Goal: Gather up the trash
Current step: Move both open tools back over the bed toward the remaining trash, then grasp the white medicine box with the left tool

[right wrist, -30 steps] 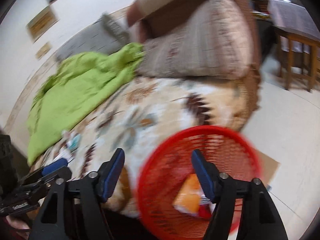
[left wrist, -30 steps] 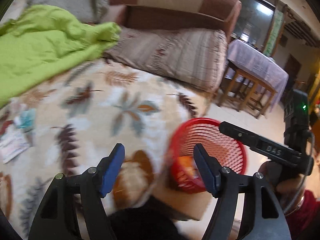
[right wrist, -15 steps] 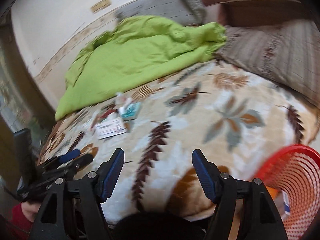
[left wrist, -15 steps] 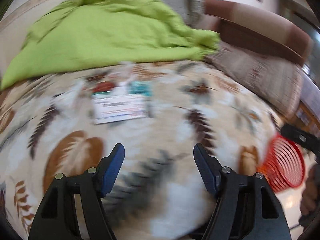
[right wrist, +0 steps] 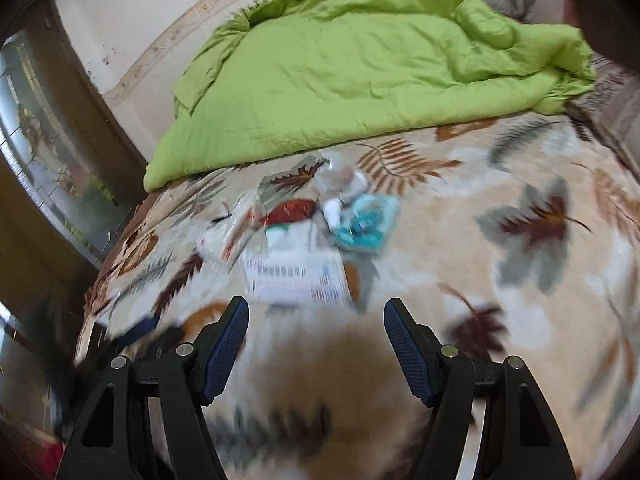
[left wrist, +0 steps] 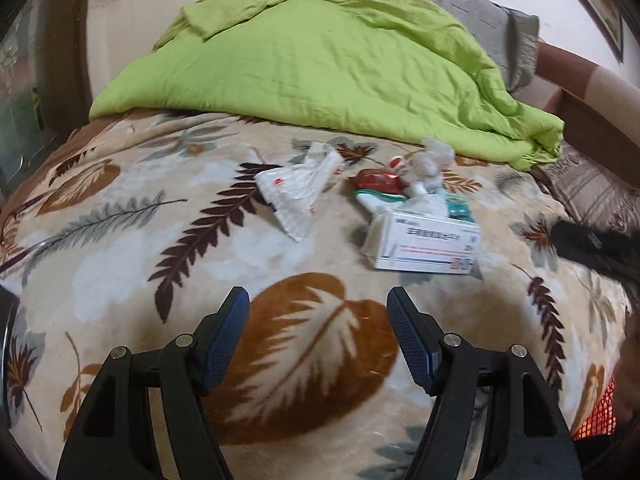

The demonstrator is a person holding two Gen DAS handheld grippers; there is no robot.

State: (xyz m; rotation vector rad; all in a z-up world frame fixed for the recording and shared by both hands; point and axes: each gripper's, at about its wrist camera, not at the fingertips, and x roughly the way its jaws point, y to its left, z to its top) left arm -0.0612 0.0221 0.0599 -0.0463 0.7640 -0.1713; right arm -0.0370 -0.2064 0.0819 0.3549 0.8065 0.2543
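Trash lies in a small heap on the leaf-patterned bed cover (left wrist: 120, 240). A white medicine box (left wrist: 428, 244) (right wrist: 296, 276) is nearest. Behind it are a red foil wrapper (left wrist: 378, 181) (right wrist: 290, 211), a teal packet (right wrist: 368, 226), a crumpled clear plastic piece (left wrist: 430, 162) (right wrist: 340, 176) and a white plastic wrapper (left wrist: 298, 190) to the left. My left gripper (left wrist: 318, 332) is open, above the cover, short of the heap. My right gripper (right wrist: 316, 336) is open too, just short of the white box. A sliver of the red basket (left wrist: 596, 416) shows at the lower right.
A green quilt (left wrist: 320, 60) (right wrist: 360, 60) is bunched across the back of the bed. A grey blanket (left wrist: 480, 12) and a brown headboard (left wrist: 592, 92) lie at the far right. A glass door (right wrist: 44, 160) stands to the left of the bed.
Both grippers have swung left, away from the red basket and over the bed cover toward the trash heap. The heap now sits just ahead of both; each stays open and empty.
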